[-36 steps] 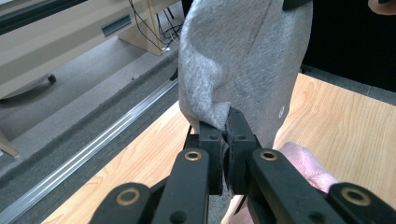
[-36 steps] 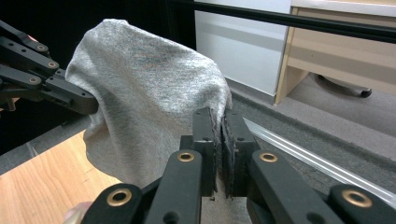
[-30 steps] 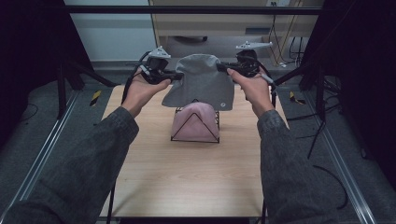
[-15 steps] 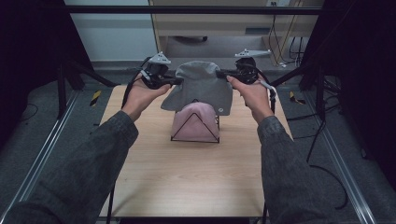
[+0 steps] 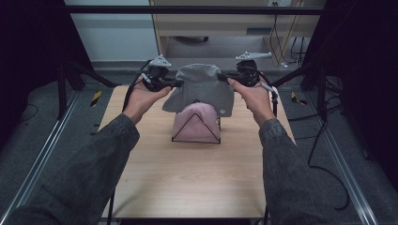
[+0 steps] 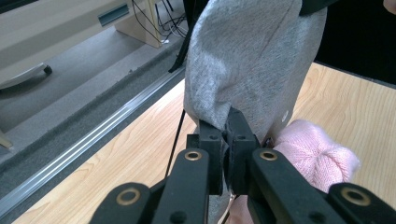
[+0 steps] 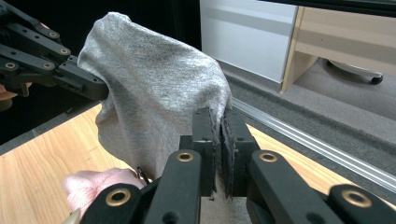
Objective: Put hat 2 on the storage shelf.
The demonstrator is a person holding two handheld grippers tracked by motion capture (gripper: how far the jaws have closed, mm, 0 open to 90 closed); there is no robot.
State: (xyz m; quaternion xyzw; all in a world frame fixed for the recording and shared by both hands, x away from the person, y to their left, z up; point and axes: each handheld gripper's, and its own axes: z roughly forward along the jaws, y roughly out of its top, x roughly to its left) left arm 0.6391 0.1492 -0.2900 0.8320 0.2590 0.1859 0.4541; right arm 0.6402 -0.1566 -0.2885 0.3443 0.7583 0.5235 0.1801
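Grey hat (image 5: 201,89) held up over far middle of table (image 5: 187,178), stretched between both grippers. Left gripper (image 5: 174,84) clamped on hat's left edge, right gripper (image 5: 224,77) clamped on right edge. Pink hat (image 5: 195,123) on wire stand (image 5: 196,139) directly below, hem touching it.

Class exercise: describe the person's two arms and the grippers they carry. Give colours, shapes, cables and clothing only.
Both forearms wear dark grey sleeves. The left gripper and right gripper are black, each topped by a grey three-cornered plate, with a black cable trailing off. Up close, the jaws are black bars joined by brass-coloured rivets, ending in blocky black pads.
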